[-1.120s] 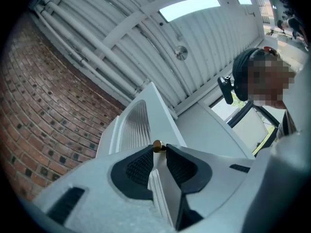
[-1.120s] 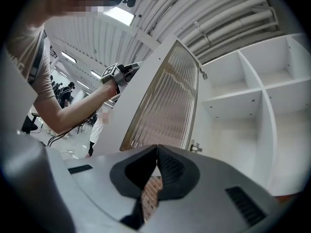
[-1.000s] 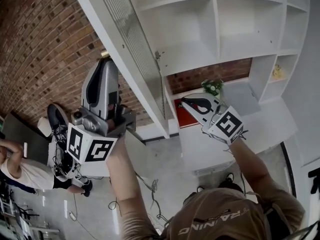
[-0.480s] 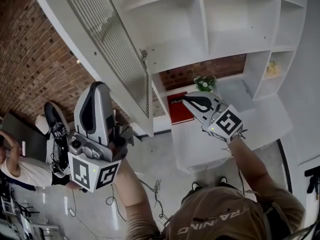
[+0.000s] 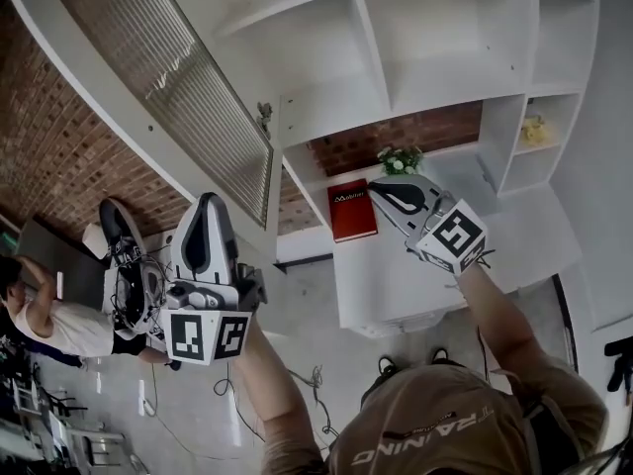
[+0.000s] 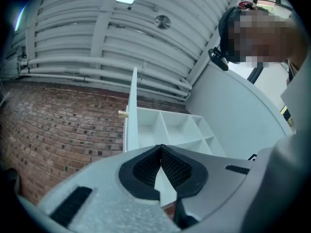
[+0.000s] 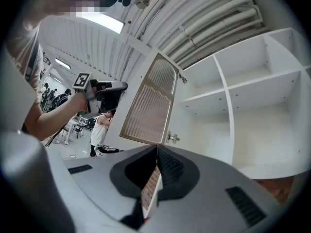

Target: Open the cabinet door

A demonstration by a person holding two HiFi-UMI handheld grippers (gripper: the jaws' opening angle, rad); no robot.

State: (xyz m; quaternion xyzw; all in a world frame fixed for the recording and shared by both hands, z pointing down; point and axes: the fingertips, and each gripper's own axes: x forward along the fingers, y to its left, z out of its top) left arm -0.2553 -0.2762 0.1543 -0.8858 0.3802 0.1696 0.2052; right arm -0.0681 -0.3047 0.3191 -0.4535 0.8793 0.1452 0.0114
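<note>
The white cabinet door (image 5: pixel 188 87) was wide open. It had swung out to the left, and its ribbed glass panel stuck out from the cabinet (image 5: pixel 435 57). A small hinge (image 5: pixel 264 117) joined the door to the cabinet's left side. Inside were white shelves, going far up and off to the right.

The left gripper (image 5: pixel 206 206) was low on the left, near the door's bottom corner but not touching it. Its jaws were closed together with nothing between them. In the left gripper view the black pads (image 6: pixel 146 169) met at their tips. Past them the door showed edge-on, with a little knob (image 6: pixel 122 113) on its left side.

The right gripper (image 5: pixel 378 190) was held up on the right, in front of the lower shelves. Its jaws were closed together too and held nothing. In the right gripper view its pads (image 7: pixel 171 166) touched at the tips, with the open door behind them.

A red book (image 5: pixel 351 209) lay on a low white shelf just left of the right gripper. A small bunch of flowers (image 5: pixel 399 159) stood just behind it. A brick wall (image 5: pixel 59 156) ran along the left side. Another person (image 5: pixel 49 315) was down on the floor at the far left.
</note>
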